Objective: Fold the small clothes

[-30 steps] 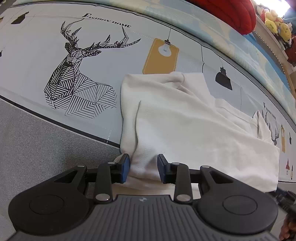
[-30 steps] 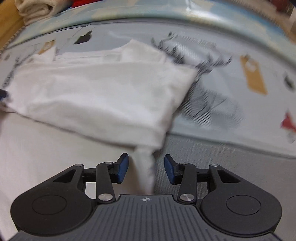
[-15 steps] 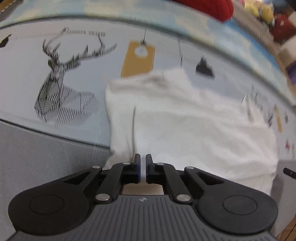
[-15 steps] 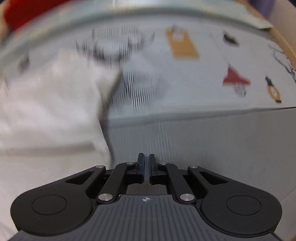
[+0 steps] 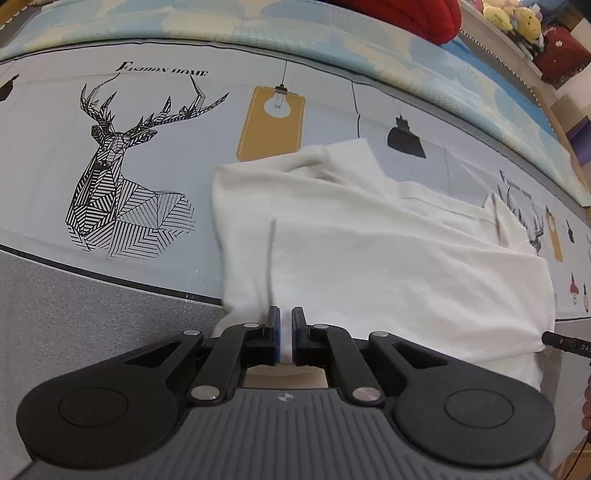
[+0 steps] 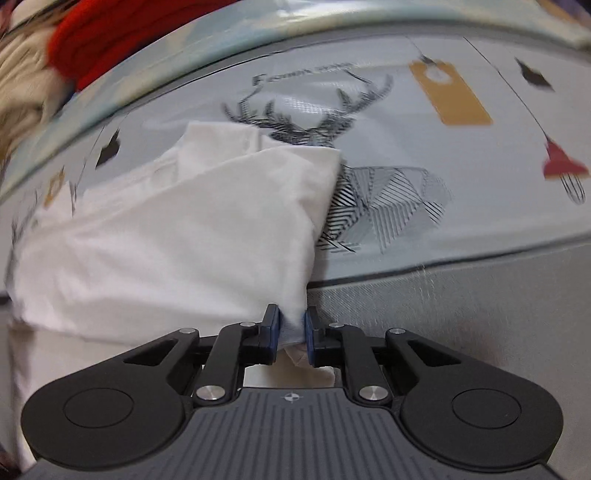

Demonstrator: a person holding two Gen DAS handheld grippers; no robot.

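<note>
While the white garment (image 5: 369, 258) lies on the printed mat (image 5: 147, 122), each hand-held gripper (left (image 5: 285, 334), right (image 6: 290, 334)) pinches its near edge.

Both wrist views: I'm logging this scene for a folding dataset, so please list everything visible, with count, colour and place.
garment: one, white, partly folded on the printed mat, near edge at both grippers
printed mat: one, pale grey with black deer, yellow lamp tags, under the garment
grey surface: one, grey fabric, in front of the mat
blue-and-cream cover: one, beyond the mat
red cushion: one, red, far edge
soft toys: several, yellow, far right shelf
left gripper: one, black with blue pads, shut on the garment's near edge
right gripper: one, black with blue pads, shut on a garment corner after its jaws just opened slightly
</note>
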